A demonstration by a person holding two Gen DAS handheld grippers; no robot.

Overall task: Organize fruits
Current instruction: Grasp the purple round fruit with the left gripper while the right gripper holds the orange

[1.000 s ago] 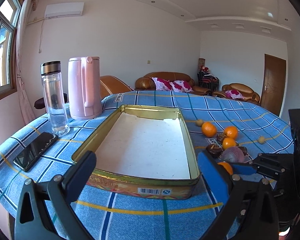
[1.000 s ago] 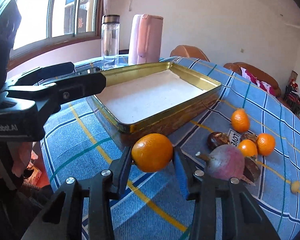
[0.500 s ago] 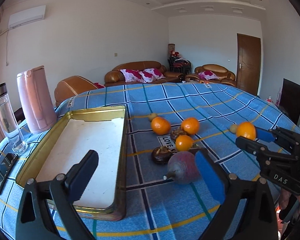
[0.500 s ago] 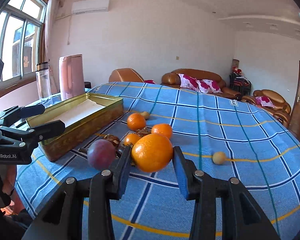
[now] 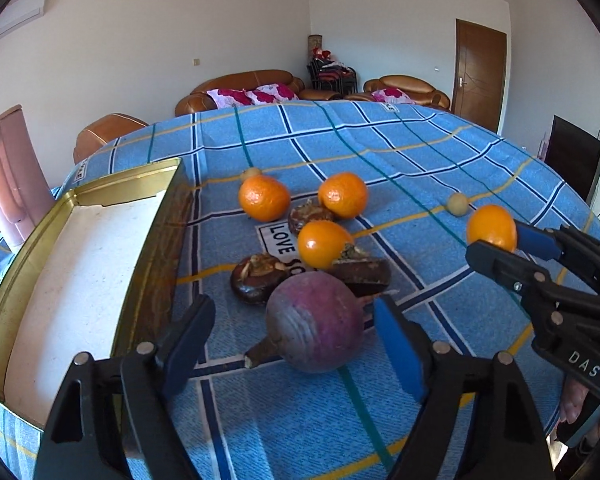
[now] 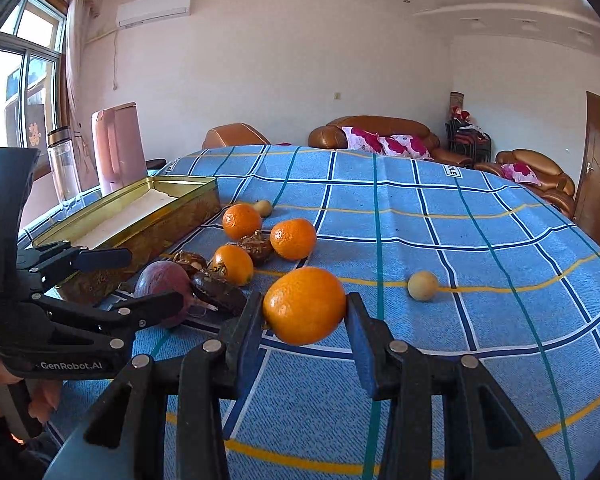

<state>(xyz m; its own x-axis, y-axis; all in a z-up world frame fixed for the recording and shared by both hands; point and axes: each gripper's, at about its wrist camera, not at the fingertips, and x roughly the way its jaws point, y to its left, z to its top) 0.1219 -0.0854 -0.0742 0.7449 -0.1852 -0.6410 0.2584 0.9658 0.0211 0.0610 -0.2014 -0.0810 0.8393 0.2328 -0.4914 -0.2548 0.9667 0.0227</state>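
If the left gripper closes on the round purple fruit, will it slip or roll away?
The purple fruit looks round and smooth, so it may roll if nudged. It appears firm, so probably grippable. The left gripper has been closing, pads not yet touching.

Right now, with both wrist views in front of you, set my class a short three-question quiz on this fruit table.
1. True or false: the tin already holds fruit.
2. How many oranges lie loose on the cloth?
3. What sits between the left gripper's open jaws? A) orange B) purple fruit C) bottle

Key: 1 false, it is empty. 2 three; a fourth orange is clamped in the right gripper. 3 B.
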